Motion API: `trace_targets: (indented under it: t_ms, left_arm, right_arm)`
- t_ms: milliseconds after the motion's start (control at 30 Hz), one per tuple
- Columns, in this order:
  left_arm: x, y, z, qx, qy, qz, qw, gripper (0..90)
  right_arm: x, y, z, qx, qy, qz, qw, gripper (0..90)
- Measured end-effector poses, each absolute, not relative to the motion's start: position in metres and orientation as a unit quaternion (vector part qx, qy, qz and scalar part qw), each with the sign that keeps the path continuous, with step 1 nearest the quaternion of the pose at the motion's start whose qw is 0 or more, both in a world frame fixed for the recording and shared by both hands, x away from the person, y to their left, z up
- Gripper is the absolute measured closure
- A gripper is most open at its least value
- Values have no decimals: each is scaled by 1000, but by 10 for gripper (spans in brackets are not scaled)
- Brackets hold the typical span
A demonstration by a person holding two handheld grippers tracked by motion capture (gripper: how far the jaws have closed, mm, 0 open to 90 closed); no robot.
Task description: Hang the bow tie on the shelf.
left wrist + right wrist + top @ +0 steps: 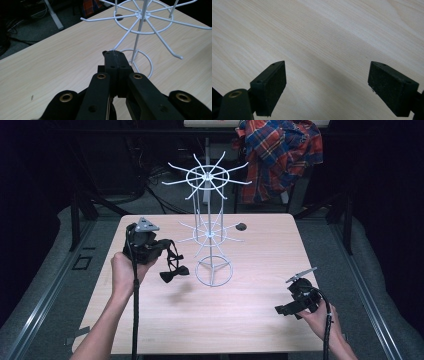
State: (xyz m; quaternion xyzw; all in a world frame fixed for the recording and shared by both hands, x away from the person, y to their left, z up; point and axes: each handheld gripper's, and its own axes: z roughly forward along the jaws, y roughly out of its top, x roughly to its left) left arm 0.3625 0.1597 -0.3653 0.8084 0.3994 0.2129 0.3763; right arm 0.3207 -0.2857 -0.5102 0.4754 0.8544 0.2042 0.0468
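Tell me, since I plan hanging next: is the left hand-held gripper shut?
Shut: left hand-held gripper has its jaws pressed together, with the bow tie dangling from it.

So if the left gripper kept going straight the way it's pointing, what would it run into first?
Most likely the white wire rack. In the left gripper view, the left gripper, shut on a black bow tie that hangs from it, aims at the rack's upright rods just above the base ring. Depth is hard to judge.

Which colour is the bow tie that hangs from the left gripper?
The bow tie is black. It shows best in the high view, hanging from the left gripper.
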Motion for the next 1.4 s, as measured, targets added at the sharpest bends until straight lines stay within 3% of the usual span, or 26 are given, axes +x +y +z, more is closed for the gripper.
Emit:
trace_targets:
  t_ms: [967, 1400]
  left_arm:
    - [384, 151, -364, 813, 403, 226, 355, 900]
    - [373, 142, -354, 818, 381, 219, 371, 900]
  right_arm:
    - [320, -284, -511, 477, 852, 210, 46, 147]
    - [321, -284, -511, 475, 854, 207, 46, 147]
